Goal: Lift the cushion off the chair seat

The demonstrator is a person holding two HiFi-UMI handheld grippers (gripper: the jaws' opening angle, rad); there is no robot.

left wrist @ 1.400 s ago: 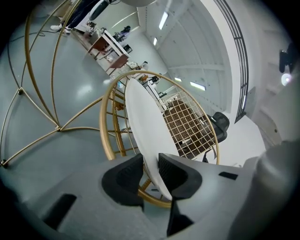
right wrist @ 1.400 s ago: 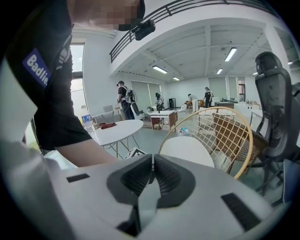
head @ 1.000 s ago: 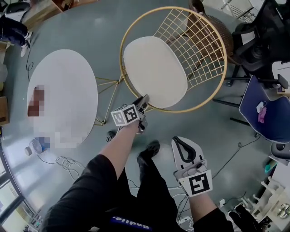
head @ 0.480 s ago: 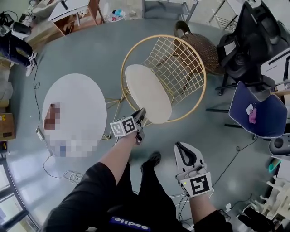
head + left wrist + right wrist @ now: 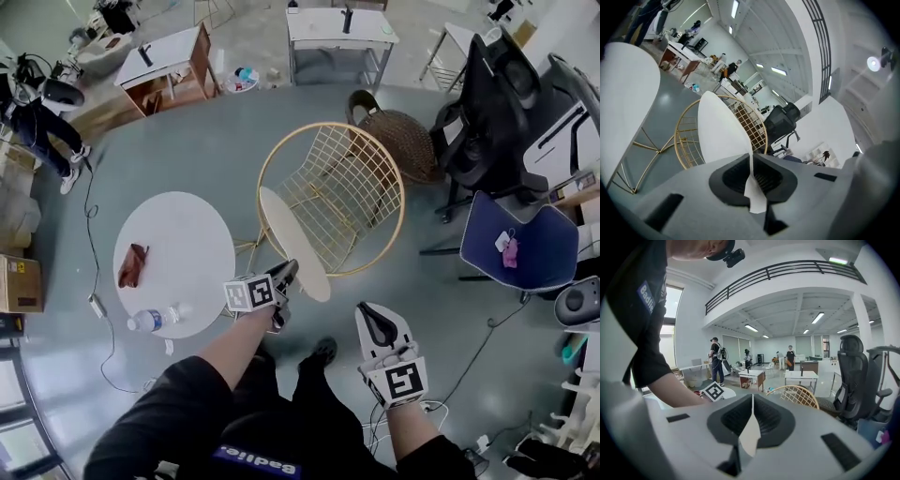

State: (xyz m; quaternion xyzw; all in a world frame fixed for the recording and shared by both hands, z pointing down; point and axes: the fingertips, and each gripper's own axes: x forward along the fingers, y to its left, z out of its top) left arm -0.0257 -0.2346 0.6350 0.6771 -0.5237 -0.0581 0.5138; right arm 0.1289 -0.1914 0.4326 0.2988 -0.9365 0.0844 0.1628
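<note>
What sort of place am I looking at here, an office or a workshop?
Probably a large open office or lab hall: desks along the far side, black office chairs, and a railed mezzanine overhead.

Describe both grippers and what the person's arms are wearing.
The left gripper and right gripper are light grey shells with black ribbed jaw pads. Each carries a white cube with black square markers. The person wears a black short-sleeved shirt.
</note>
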